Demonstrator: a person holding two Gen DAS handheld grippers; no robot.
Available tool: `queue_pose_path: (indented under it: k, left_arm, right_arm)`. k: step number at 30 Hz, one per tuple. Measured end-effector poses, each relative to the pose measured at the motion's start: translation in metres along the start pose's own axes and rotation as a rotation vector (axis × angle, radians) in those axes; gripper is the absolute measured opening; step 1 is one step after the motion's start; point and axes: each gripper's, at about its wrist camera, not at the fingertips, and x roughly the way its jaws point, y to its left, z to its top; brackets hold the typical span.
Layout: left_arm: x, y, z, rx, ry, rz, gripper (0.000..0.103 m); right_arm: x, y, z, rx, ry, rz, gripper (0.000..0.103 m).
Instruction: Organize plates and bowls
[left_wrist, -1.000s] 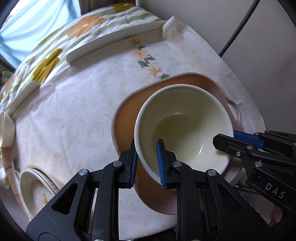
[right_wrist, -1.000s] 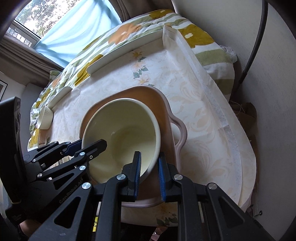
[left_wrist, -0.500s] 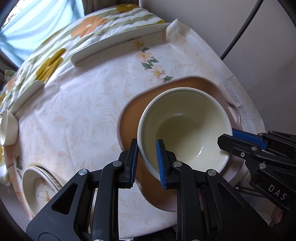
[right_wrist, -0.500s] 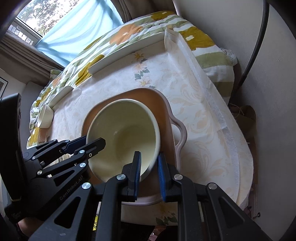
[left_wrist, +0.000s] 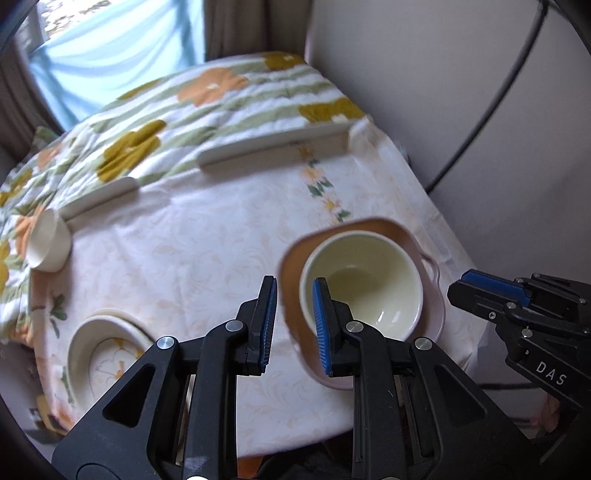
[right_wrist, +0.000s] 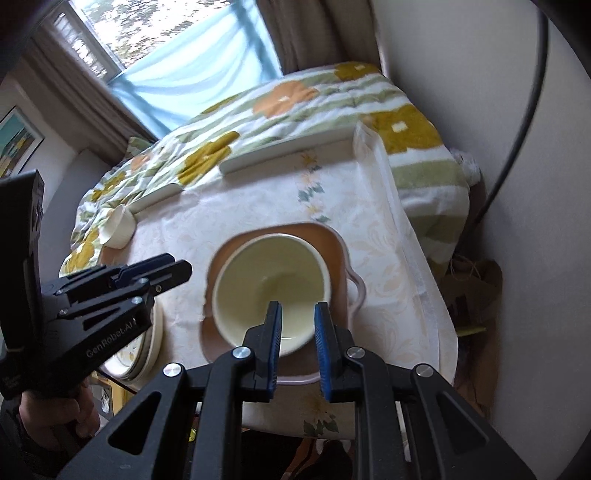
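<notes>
The cream bowl (left_wrist: 364, 286) sits in the pink handled dish (left_wrist: 430, 269) at the worktop's (left_wrist: 207, 258) three o'clock. Left hand-held gripper (left_wrist: 293, 325) and right hand-held gripper (right_wrist: 297, 341) hover above, jaws nearly together, empty.

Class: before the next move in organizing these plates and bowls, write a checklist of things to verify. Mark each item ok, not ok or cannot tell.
1. Cream bowl sits upright inside the pink handled dish: ok.
2. Left gripper is empty, with its jaws nearly together and nothing between them: ok.
3. Right gripper is empty, above the bowl and not on its rim: ok.
4. Small white cup is put away: not ok. It lies tilted at the table's far edge.
5. Floral plates are stacked evenly near the front edge: cannot tell, as the view is partly cut off.
</notes>
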Motion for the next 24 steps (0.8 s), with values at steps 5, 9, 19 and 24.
queue_pose_path:
  k: [5,9,19,24]
  left_arm:
    - [-0.058,0.049,-0.009,-0.145,-0.129,0.097,0.046]
    - [-0.101,0.098,-0.025,-0.263,-0.250,0.236,0.103]
    - [-0.139,0.251,-0.061,-0.615,-0.292,0.265,0.103]
    - [-0.124,0.323,-0.061,-0.708,-0.272,0.264,0.103]
  right_arm:
    - [-0.003,0.039,0.021,-0.116,-0.032,0.088,0.016]
    - [0.002,0.078,0.042,-0.204,-0.060,0.156,0.035]
    - [0.038,0.192,0.103,-0.378,-0.045,0.309,0.094]
    - [0.072,0.248,0.130,-0.439,-0.050,0.312,0.094]
